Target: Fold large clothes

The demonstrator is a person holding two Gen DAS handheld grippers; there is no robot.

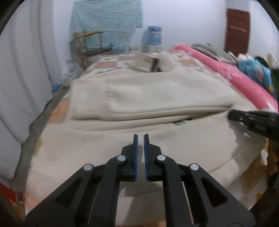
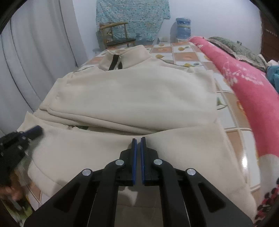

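The left gripper (image 1: pixel 140 135) and right gripper (image 2: pixel 138 138) are closed on nothing above the cream jacket (image 2: pixel 132 97). The jacket is spread, partly folded, on a tiled bedsheet (image 2: pixel 181 56). A pink blanket (image 2: pixel 244 82) is bunched alongside; a chair (image 2: pixel 118 36) is set against the wall.

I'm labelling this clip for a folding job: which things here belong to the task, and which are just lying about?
Job: cream jacket, left gripper, right gripper.
Lying about: pink blanket, wooden chair, blue water jug, patterned cloth.
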